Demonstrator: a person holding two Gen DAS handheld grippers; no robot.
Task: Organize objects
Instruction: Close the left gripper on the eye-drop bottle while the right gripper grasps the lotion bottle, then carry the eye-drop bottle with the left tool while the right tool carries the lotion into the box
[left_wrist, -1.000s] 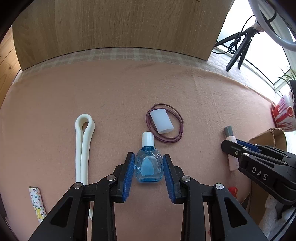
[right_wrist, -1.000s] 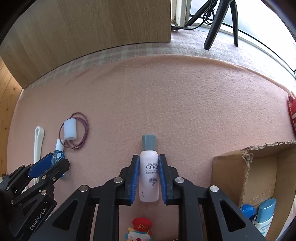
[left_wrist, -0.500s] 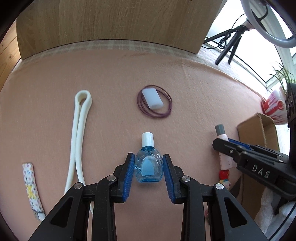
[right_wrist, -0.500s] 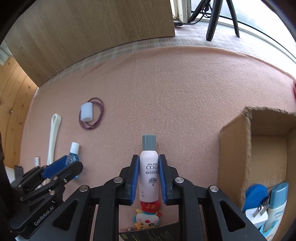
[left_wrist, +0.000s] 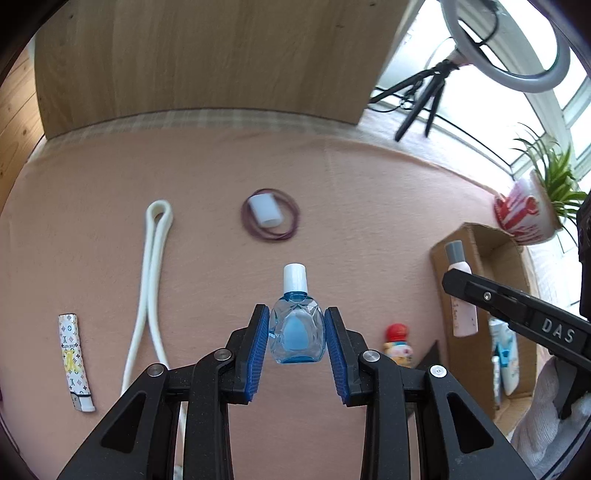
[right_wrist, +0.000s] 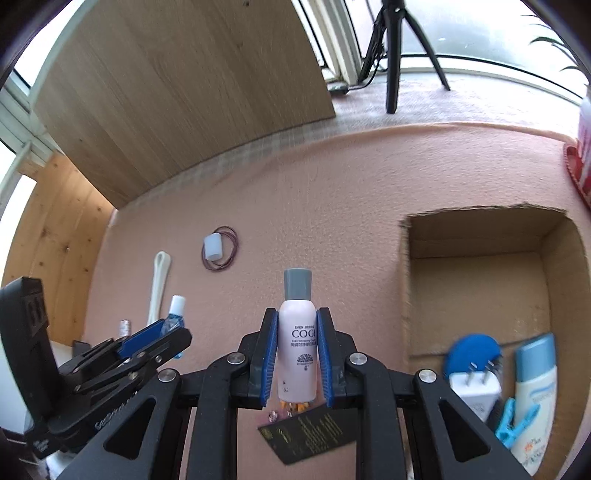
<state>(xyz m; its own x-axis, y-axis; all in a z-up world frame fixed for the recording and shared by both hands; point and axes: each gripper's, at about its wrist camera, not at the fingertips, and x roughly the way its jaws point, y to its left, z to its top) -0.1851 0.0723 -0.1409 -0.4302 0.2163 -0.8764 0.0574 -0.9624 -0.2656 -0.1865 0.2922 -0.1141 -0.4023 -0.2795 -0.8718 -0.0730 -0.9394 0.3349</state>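
Blue faceted dropper bottle (left_wrist: 296, 332), white-capped

Both grippers: black textured plastic frames, silver pivot screws, ribbed blue pads on the fingers (left_wrist: 258, 343). Right gripper (left_wrist: 517, 314) marked "DAS" in white.

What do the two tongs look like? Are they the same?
Nearly twins. The left tongs and the right tongs are both matt black, built from angular arms with triangle cut-outs and round silver bolts. Each finger wears a ribbed blue pad inside. The right one has white letters "DAS" on its side; the left one has faint lettering too blurred to read. No cables show.
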